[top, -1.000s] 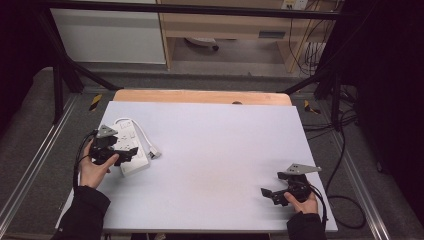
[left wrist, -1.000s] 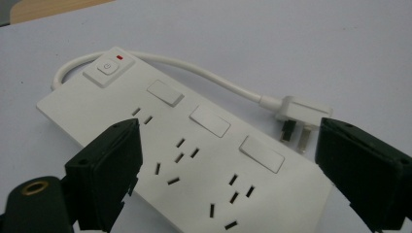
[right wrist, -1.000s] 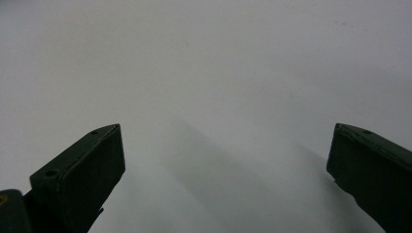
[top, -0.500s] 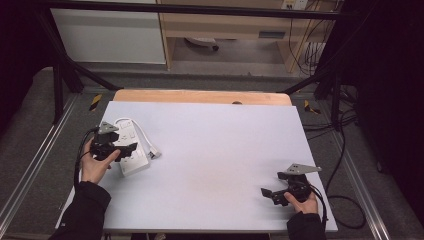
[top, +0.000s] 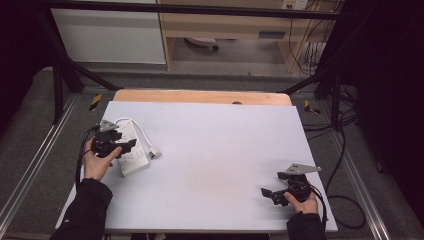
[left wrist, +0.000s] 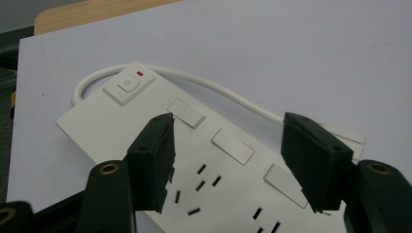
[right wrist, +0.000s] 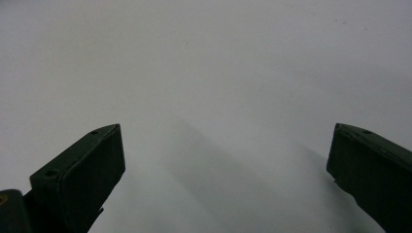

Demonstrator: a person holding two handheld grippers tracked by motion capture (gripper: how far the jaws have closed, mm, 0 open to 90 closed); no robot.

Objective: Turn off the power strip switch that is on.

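Since the earlier frames the left gripper (top: 120, 145) has shifted slightly over the strip (top: 131, 150), and its jaws have just been closing; the strip and the right gripper (top: 274, 194) have kept their places.

In the left gripper view the strip (left wrist: 160, 145) lies flat on the table (left wrist: 291, 48) under and between the 2 jaws. The jaws stand partly spread, 1 over the strip's sockets and 1 at its edge by the cord (left wrist: 218, 92); whether the pads press it I cannot tell. Beyond the jaws sit 3 blank rectangles, then the switch (left wrist: 127, 84) at the strip's far end, where the cord loops round.

Well apart from the strip, near the table's (top: 215, 150) front right corner, the right gripper (right wrist: 226, 170) is spread wide over bare table (right wrist: 204, 73), holding nothing.
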